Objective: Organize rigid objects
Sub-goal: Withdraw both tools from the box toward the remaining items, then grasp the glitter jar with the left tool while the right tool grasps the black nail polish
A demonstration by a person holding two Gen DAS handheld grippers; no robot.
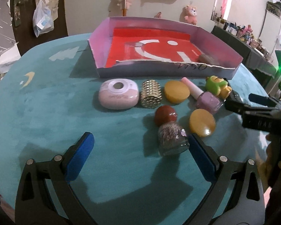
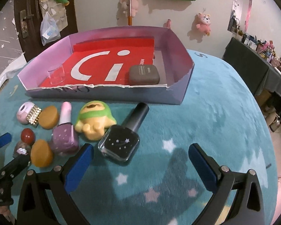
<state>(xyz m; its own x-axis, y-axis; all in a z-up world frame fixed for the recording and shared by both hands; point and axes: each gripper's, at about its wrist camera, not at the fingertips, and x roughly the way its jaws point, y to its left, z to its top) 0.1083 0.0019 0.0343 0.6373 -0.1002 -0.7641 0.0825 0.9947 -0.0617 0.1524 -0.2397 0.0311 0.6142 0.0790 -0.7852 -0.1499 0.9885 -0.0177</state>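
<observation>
A shallow cardboard box (image 1: 159, 71) (image 2: 106, 93) with a red sheet inside holds a grey case (image 2: 143, 74) and a clear cup (image 2: 56, 75). In front of it on the teal cloth lie a pink round case (image 1: 118, 96), a gold studded cylinder (image 1: 150, 94), two yellow discs (image 1: 176, 91) (image 1: 202, 122), a purple polish bottle (image 1: 206, 99) (image 2: 64, 138), a green-yellow toy (image 1: 218, 86) (image 2: 95, 121), a red-capped glitter bottle (image 1: 170, 133) and a black polish bottle (image 2: 121, 140). My left gripper (image 1: 140, 153) is open, its right finger beside the glitter bottle. My right gripper (image 2: 140, 159) is open, empty, just before the black bottle.
The teal cloth (image 1: 46, 112) has star patterns and covers a round table. Plush toys hang on the wall (image 2: 203, 22). A dark side table with small items (image 2: 252, 60) stands at right. A door (image 1: 28, 9) is at far left.
</observation>
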